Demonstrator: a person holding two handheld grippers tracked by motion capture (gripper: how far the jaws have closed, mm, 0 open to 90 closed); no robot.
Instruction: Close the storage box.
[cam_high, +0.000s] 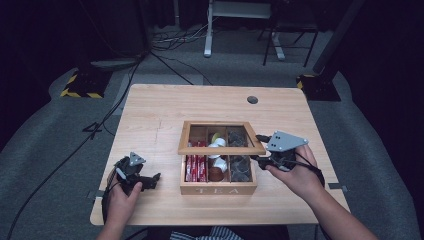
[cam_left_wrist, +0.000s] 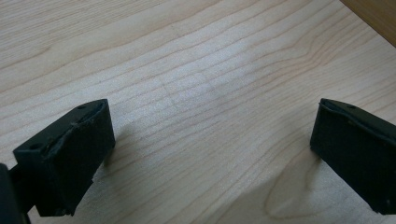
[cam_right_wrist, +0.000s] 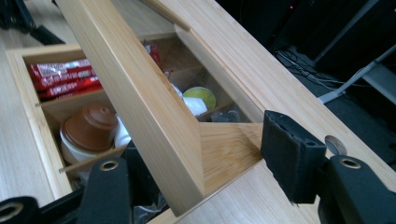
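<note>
The right gripper (cam_right_wrist: 196, 182) has its jaws part open astride the tea box's (cam_high: 218, 189) half-raised lid (cam_right_wrist: 140, 98), not clamping it. The left gripper (cam_left_wrist: 210, 154) rests wide open, bare table (cam_left_wrist: 187, 70) between its jaws.

I see a light wooden table (cam_high: 150, 115) on grey carpet floor (cam_high: 45, 150). The room behind is dark. Black cables (cam_high: 165, 47) lie at upper centre, near white desk legs (cam_high: 209, 30). Yellow-black striped bases (cam_high: 80, 85) stand at both sides.
</note>
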